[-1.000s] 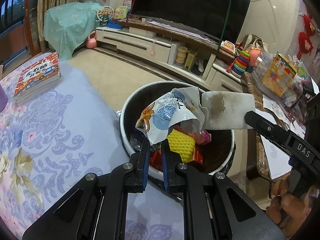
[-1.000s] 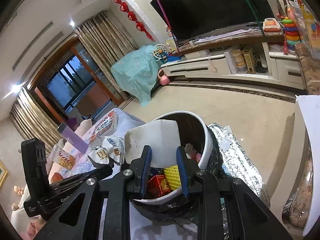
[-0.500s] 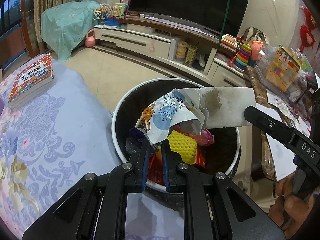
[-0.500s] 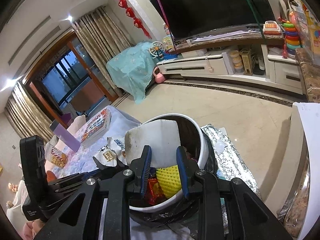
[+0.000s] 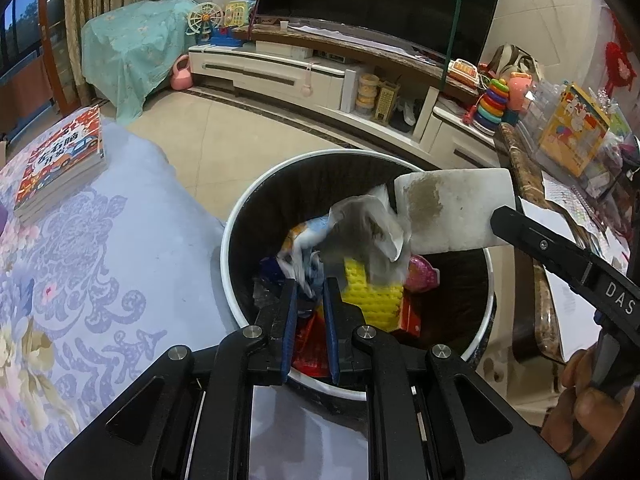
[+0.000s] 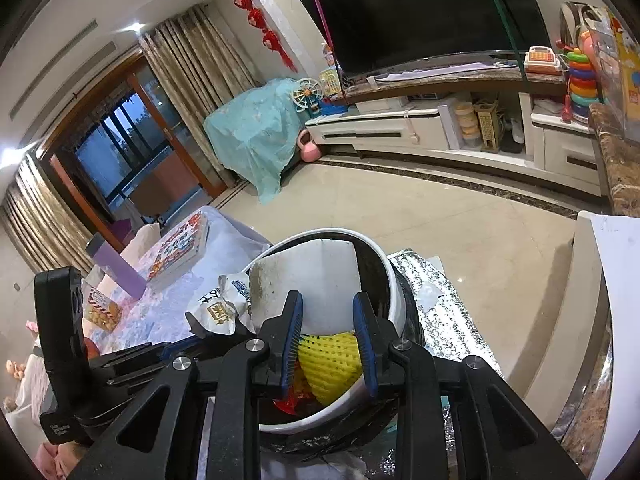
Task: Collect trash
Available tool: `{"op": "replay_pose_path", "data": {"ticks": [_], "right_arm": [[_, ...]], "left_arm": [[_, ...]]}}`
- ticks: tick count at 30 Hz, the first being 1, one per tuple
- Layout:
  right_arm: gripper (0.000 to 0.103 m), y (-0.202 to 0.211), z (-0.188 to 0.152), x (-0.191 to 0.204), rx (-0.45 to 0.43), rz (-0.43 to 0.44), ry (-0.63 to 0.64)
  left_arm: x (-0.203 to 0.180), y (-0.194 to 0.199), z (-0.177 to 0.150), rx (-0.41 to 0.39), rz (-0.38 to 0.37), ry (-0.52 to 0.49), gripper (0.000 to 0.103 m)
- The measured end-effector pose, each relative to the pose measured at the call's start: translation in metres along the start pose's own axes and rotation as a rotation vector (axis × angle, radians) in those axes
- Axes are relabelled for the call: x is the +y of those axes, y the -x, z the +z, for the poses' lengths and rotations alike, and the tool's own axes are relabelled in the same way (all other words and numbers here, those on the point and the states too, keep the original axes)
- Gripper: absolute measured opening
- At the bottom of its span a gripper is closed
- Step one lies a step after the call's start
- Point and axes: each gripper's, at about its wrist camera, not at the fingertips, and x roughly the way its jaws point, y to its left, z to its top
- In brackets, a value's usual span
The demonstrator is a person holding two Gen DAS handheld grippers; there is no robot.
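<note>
While both hand-held grippers hang over the bin, each has trash at its tips.

Nearest, the left hand-held gripper (image 5: 309, 286) has its jaws slightly parted around the lower end of a crumpled snack wrapper (image 5: 352, 232); I cannot tell if it grips. The right hand-held gripper (image 6: 328, 314) clamps a stained white foam slab (image 6: 308, 280) just above the white-rimmed trash bin (image 5: 232, 232), beside the wrapper. Below lie a yellow foam net (image 5: 372, 296) and red packaging. Farther left, a book (image 5: 60, 160) rests on the floral tabletop (image 5: 80, 280).
</note>
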Motion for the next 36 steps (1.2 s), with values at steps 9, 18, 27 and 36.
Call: {"op": "replay_pose_path", "data": {"ticks": [9,18,27,36], "right_arm": [[0.027,-0.009,0.001,-0.001,0.024,-0.009,0.012],[0.052,-0.008,0.003,0.002,0.027,0.012,0.009],[0.075,0.01,-0.007,0.013,0.011,0.045,0.002],[0.097,0.043,-0.029,0.03,-0.03,0.073,-0.011]], "left_arm": [[0.002,-0.001,0.002,0.007,0.011,-0.002,0.013],[0.004,0.016,-0.001,-0.031,0.022,-0.006,0.037],[0.018,0.052,-0.022,-0.091,0.024,0.042,0.056],[0.036,0.096,-0.068,-0.159,-0.005,0.15,0.064]]}}
